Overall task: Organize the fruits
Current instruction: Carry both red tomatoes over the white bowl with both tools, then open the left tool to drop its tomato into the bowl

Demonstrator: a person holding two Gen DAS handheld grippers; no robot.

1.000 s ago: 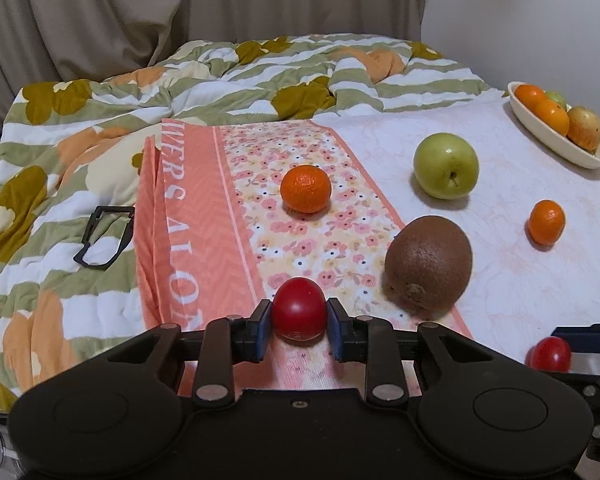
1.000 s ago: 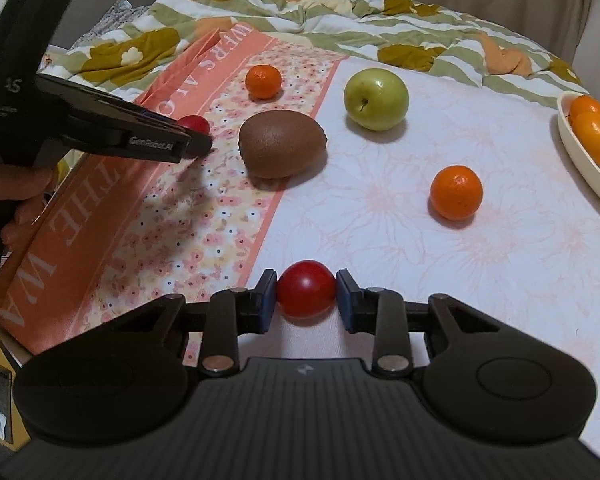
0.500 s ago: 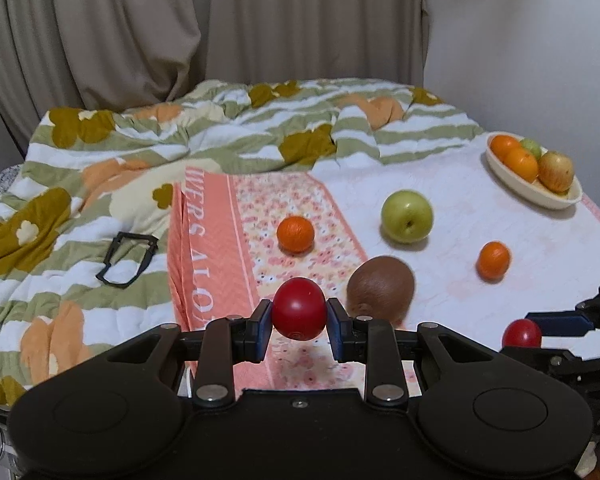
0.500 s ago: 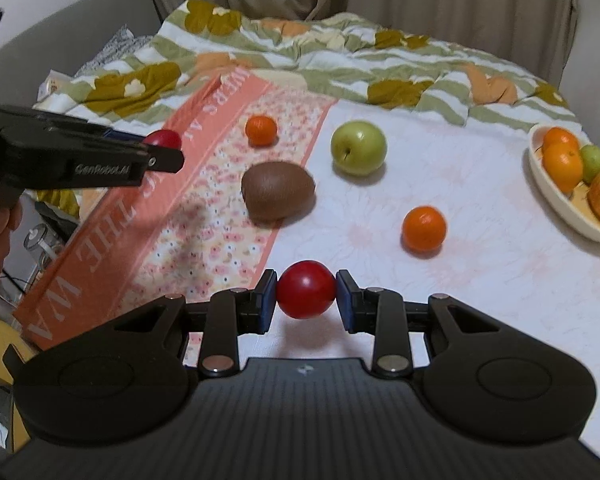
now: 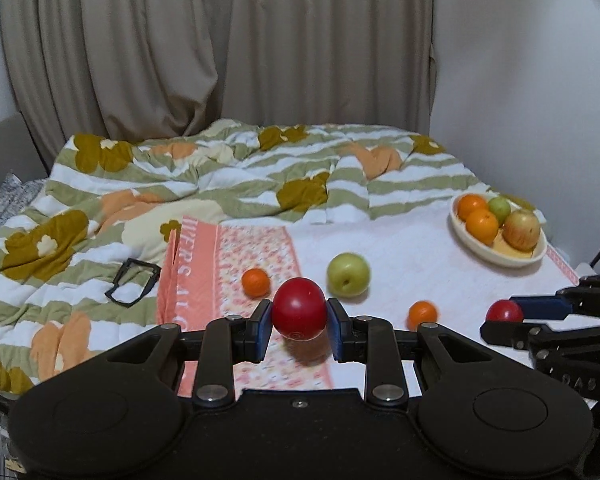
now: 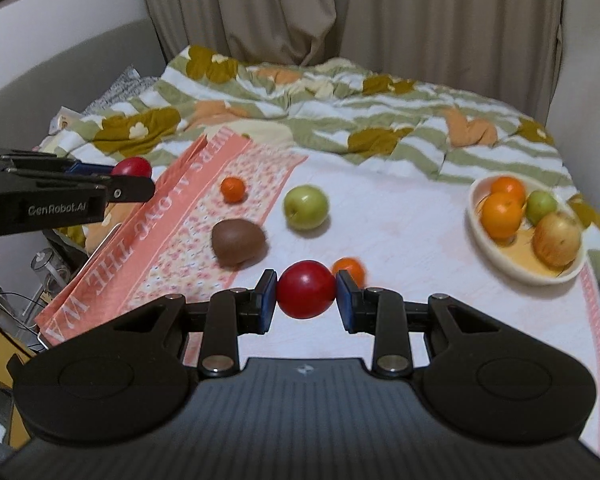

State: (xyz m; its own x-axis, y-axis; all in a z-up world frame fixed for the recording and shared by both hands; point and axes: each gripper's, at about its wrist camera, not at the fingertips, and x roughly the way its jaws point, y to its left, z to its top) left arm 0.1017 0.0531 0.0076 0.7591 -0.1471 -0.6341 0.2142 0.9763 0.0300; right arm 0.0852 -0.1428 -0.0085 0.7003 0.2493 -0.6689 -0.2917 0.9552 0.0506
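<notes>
My left gripper is shut on a red tomato and holds it high above the bed. My right gripper is shut on a second red tomato, also lifted; it shows at the right edge of the left wrist view. On the white cloth lie a green apple, a brown kiwi and two small oranges. A cream bowl at the right holds oranges, a green fruit and a yellowish apple.
A crumpled floral striped quilt covers the back and left of the bed. A pink printed towel lies left of the fruits. A black frame-shaped object rests on the quilt. Curtains and a wall stand behind.
Both grippers have risen and pulled back from the bed, each still holding its tomato. The fruits on the cloth now look smaller and farther away.
</notes>
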